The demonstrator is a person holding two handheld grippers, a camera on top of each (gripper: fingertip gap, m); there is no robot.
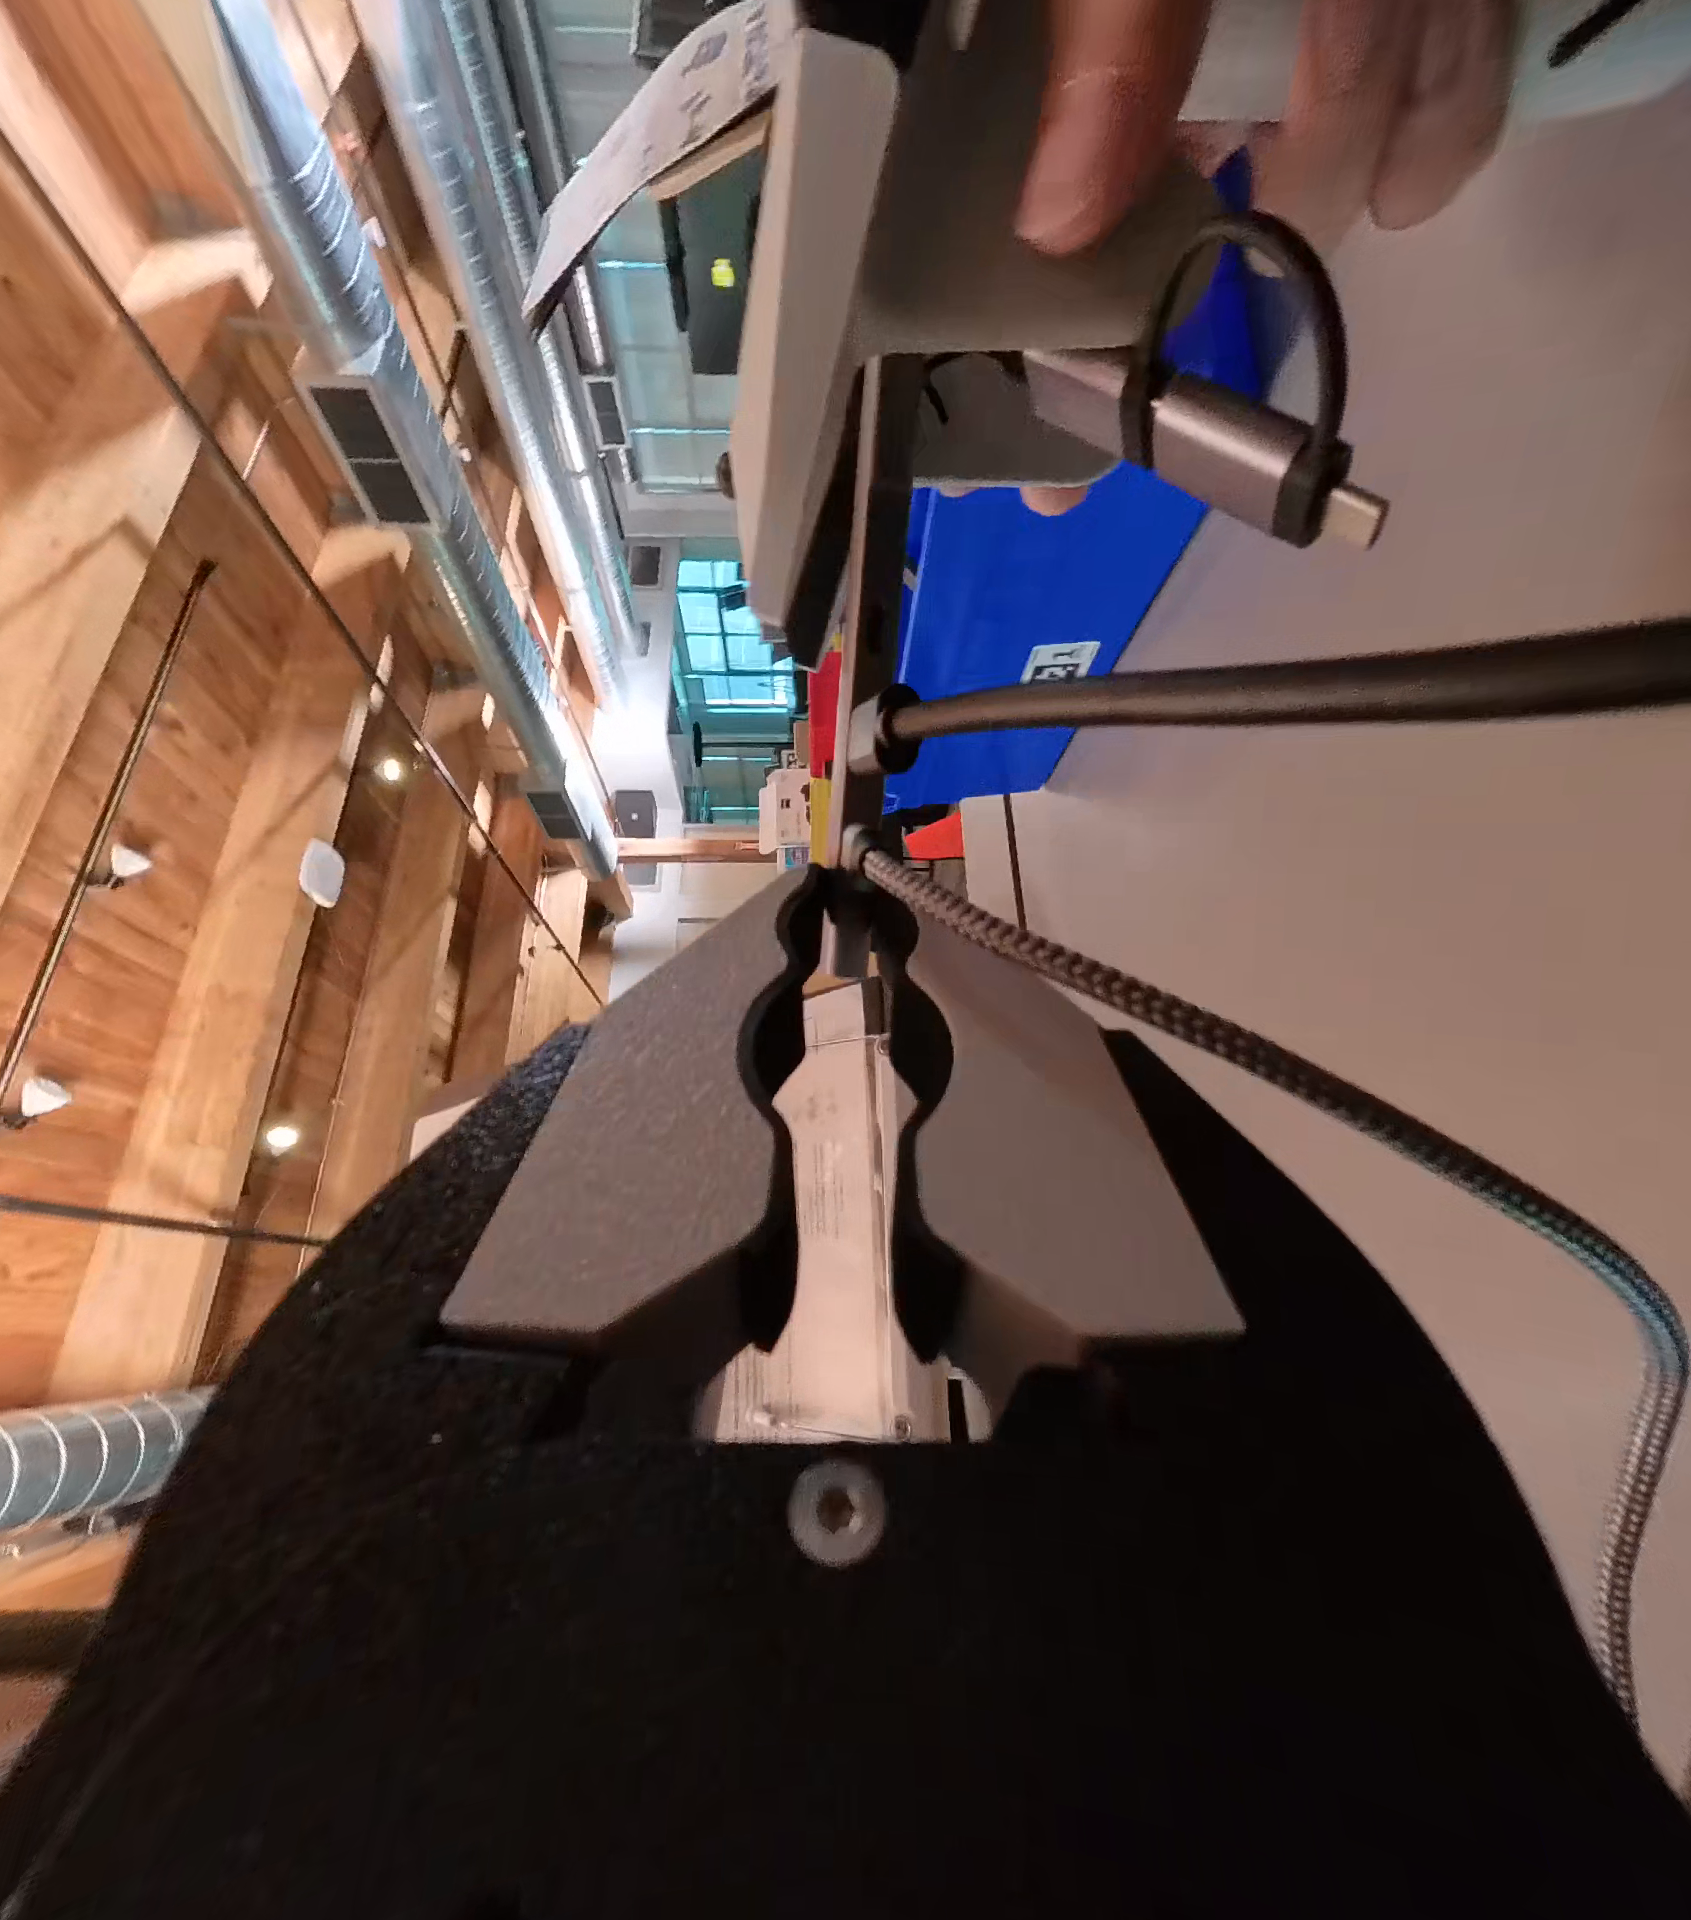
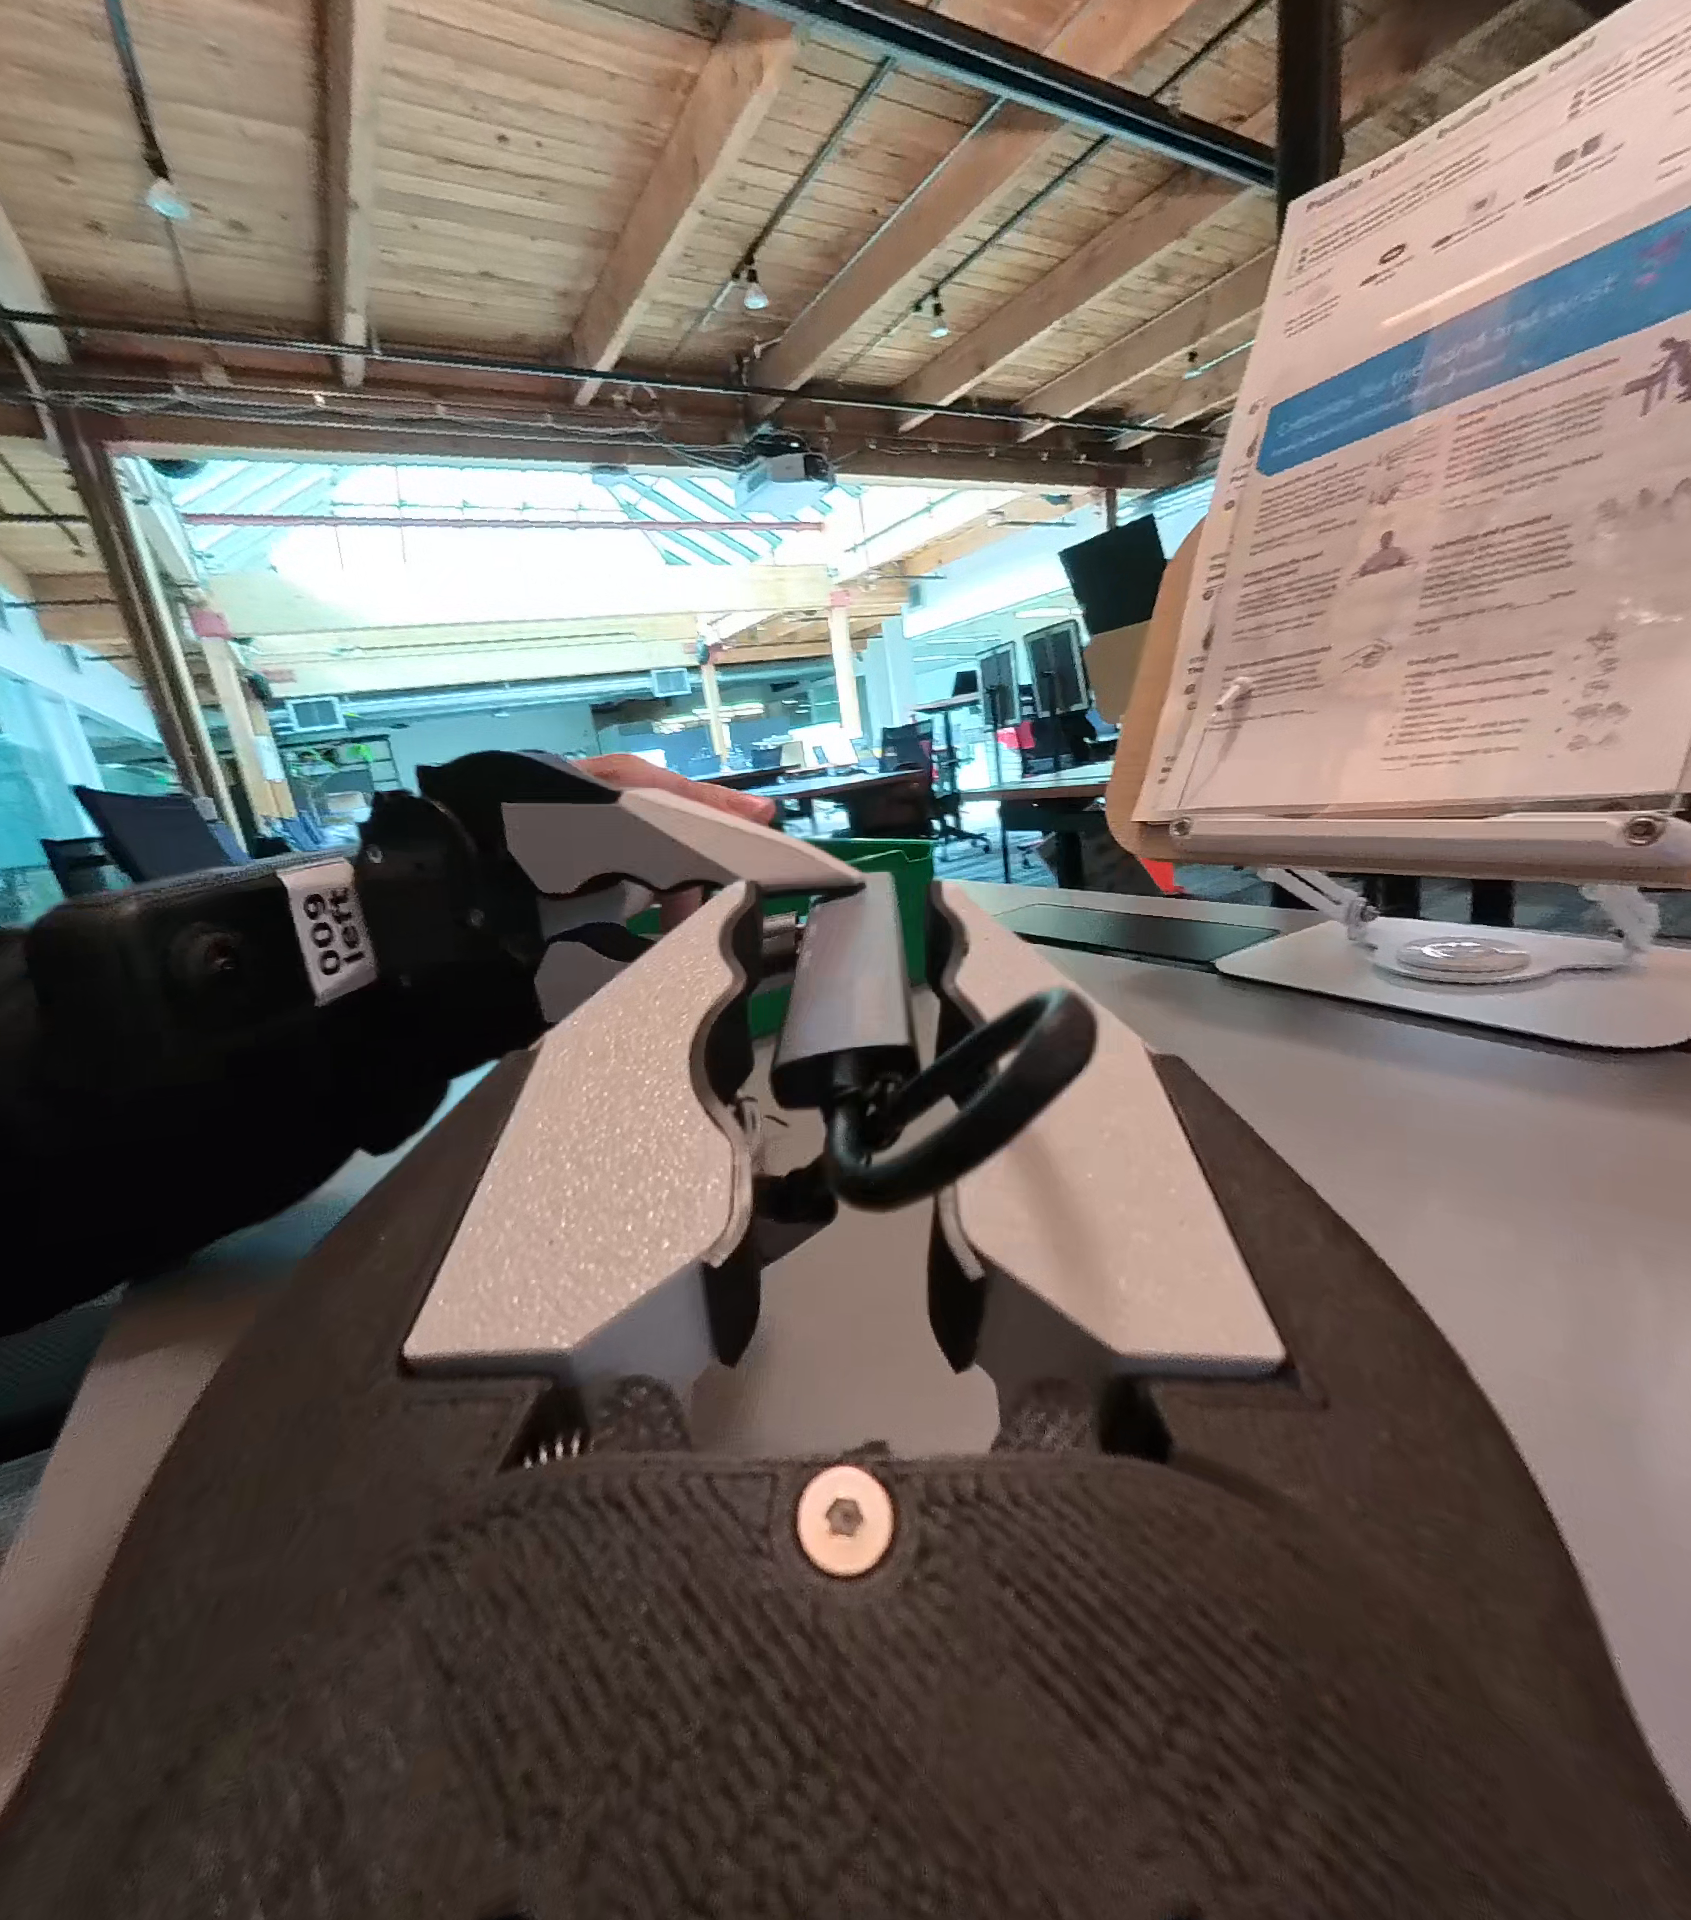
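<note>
Right wrist view: my right gripper (image 2: 836, 935) fingers clamp a grey adapter (image 2: 846, 992); my left gripper (image 1: 846, 914) fingers clamp a flat hub (image 1: 846, 1174), cables trailing over the surface (image 1: 1443, 935).

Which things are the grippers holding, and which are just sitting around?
Held or joined on:
left hand-held gripper, shut on a flat grey box
black cable and braided cable, plugged into that box
right hand-held gripper, shut on a grey plug with a black loop

Just sitting around:
paper stand
green bin
blue bin
grey table
</note>
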